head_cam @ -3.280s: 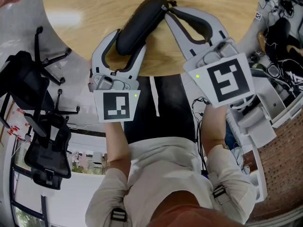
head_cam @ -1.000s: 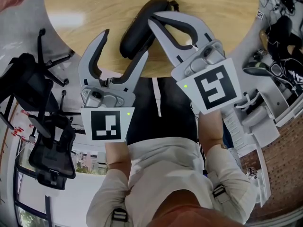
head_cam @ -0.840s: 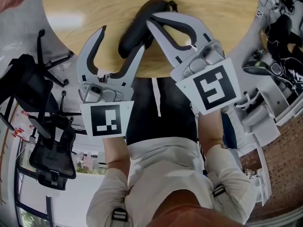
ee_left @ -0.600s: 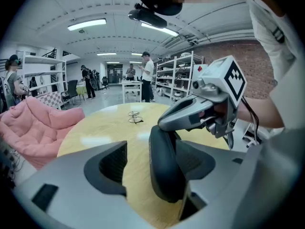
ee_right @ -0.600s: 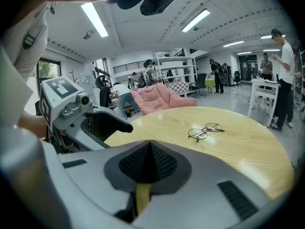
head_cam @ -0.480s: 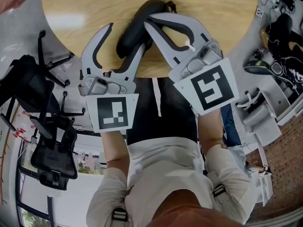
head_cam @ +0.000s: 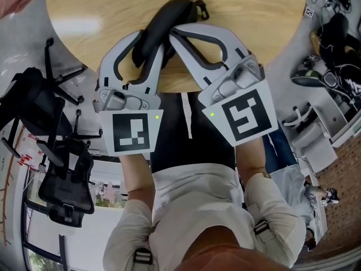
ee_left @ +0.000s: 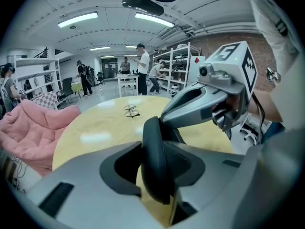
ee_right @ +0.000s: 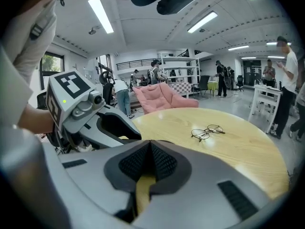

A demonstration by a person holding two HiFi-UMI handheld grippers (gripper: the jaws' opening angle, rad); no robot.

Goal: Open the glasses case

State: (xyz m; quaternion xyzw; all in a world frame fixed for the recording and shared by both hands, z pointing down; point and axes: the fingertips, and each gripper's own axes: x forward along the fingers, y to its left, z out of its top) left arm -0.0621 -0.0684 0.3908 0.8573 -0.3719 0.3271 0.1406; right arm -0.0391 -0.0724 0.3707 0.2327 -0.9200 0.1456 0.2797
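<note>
The black glasses case (head_cam: 163, 21) lies shut on the round wooden table (head_cam: 254, 4), near its front edge. My left gripper (head_cam: 149, 39) has its jaws round the near end of the case (ee_left: 157, 161), closing, and both pads touch its sides. My right gripper (head_cam: 172, 30) is shut, and its tips rest against the right side of the case. In the right gripper view the pads (ee_right: 162, 163) meet with nothing between them, and the case is hidden behind that gripper (ee_right: 150, 163). From the left gripper view, the right gripper (ee_left: 190, 106) reaches in behind the case.
A pair of glasses (ee_right: 207, 131) lies further out on the table (ee_left: 131, 111). Black office chairs (head_cam: 56, 168) stand at the left. A pink padded seat (ee_left: 33, 128) is beside the table. Shelves and cables (head_cam: 333, 44) crowd the right. Several people stand in the background.
The left gripper moved in from the left, and its wide jaws narrowed onto the case. The right gripper stayed shut and shifted slightly left against the case.
</note>
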